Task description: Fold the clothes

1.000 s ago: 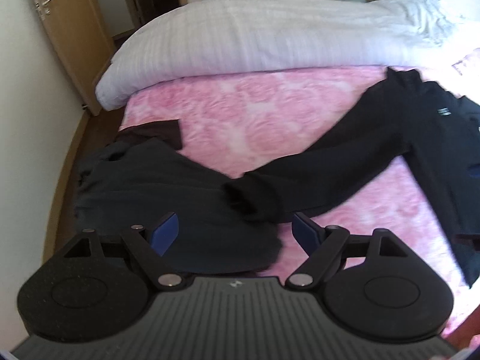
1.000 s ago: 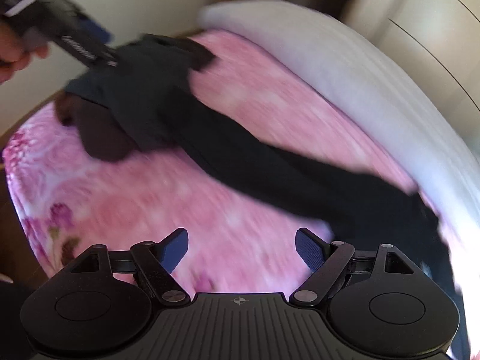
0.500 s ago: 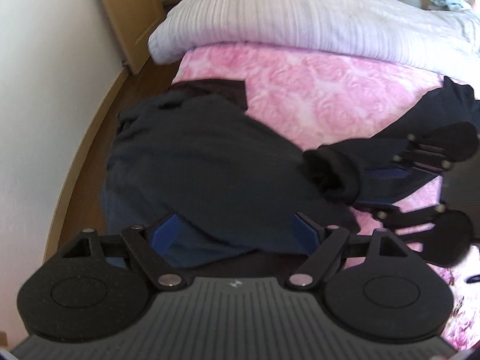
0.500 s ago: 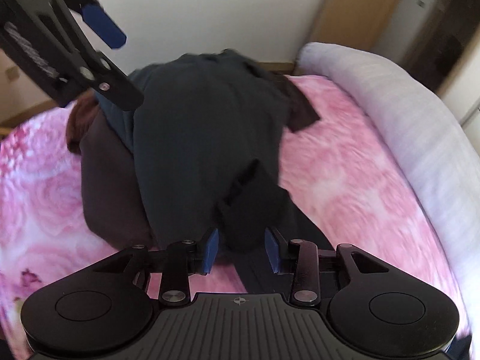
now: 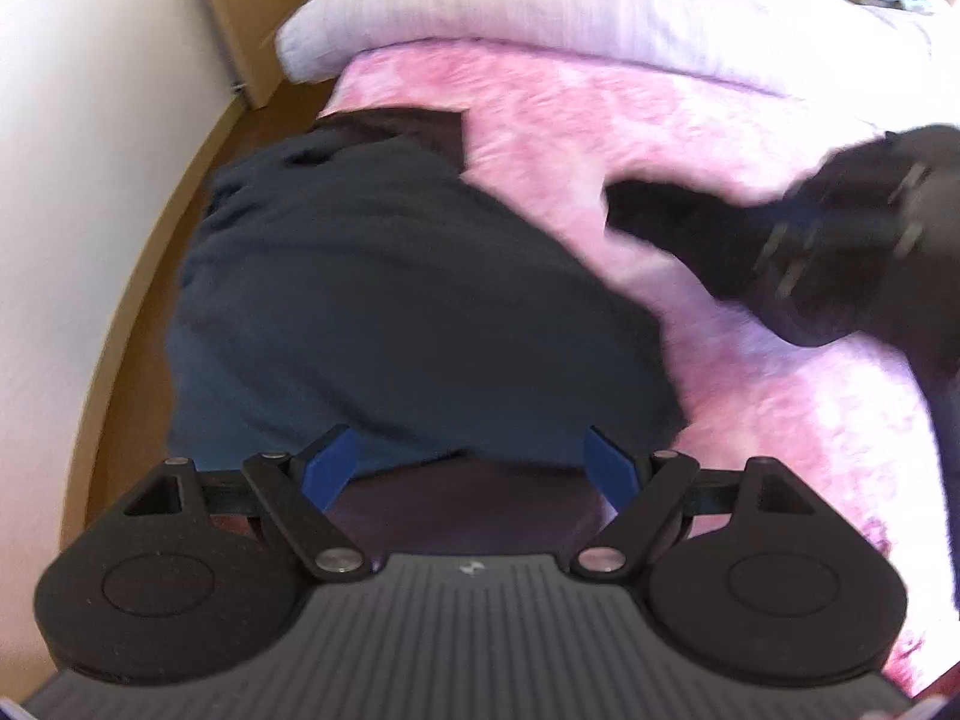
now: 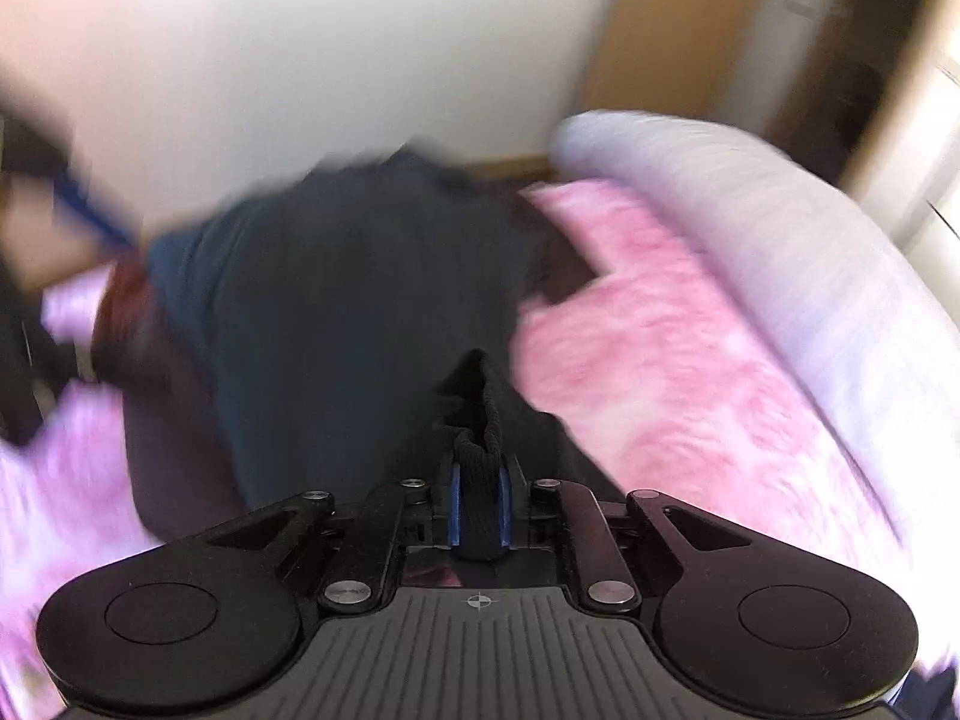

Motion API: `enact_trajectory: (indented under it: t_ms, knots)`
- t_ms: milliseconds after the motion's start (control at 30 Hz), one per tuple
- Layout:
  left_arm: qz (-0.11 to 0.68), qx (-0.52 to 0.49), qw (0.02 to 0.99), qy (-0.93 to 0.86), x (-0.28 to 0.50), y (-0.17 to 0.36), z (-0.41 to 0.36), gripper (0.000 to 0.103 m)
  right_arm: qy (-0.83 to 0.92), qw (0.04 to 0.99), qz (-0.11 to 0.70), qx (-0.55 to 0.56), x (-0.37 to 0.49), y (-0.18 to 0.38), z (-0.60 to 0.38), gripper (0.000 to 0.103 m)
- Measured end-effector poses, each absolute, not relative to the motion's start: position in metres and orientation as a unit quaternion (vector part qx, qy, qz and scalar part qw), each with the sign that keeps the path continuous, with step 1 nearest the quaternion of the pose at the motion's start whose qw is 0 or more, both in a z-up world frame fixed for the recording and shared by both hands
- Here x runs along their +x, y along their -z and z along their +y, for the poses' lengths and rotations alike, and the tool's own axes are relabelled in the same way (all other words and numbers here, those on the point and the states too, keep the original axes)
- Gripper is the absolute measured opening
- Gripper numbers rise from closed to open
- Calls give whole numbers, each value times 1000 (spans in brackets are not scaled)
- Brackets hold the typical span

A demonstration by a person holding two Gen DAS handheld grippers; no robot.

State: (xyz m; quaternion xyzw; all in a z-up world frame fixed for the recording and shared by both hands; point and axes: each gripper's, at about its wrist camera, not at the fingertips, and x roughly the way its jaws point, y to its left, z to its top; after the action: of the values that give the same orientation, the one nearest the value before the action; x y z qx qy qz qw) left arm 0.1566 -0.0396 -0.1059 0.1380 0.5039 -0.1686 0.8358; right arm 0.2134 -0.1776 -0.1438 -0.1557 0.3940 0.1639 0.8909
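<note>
While closing, right tool [image 6: 479,510] pinches black sleeve cuff [image 6: 477,450] between its pads.

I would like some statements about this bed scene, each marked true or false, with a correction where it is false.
1. The right hand-held gripper has a black sleeve cuff between its pads. True; its jaws are closing on it.
2. The left hand-held gripper grips the dark garment. False: its jaws stand wide open above it.
3. The bedspread is green. False: it is pink.
4. A white duvet lies beyond the bedspread. True.
</note>
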Motion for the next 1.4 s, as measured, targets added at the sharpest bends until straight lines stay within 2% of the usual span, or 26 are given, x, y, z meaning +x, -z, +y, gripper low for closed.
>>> enact_trajectory:
  t_ms: [133, 267, 433, 667, 867, 1000, 1100, 1233, 1400]
  knots:
    - [485, 149, 833, 218, 162, 96, -92, 80, -83, 940, 329, -35, 203, 76, -281, 10]
    - [456, 165, 832, 269, 160, 85, -156, 80, 55, 967, 248, 13, 164, 17, -407, 10]
    - [430, 182, 827, 314, 143, 87, -247, 80, 206, 954, 200, 83, 82, -6, -555, 10]
    - [421, 229, 813, 331, 94, 142, -396, 80, 250, 913, 249, 207, -6, 63, -708, 10]
    - [419, 295, 796, 322, 64, 206, -498, 80, 181, 910, 281, 244, -37, 105, -769, 10]
    - [415, 323, 797, 298, 70, 231, -529, 80, 182, 914, 268, 243, -65, 109, -807, 10]
    - [409, 346, 801, 266, 79, 250, -540, 80, 219, 883, 314, 274, -90, 150, -835, 10]
    - [417, 313, 819, 241, 93, 257, -534, 82, 241, 840, 371, 313, -113, 204, -856, 11]
    - [430, 255, 839, 216, 100, 253, -519, 83, 255, 823, 395, 318, -117, 228, -863, 11]
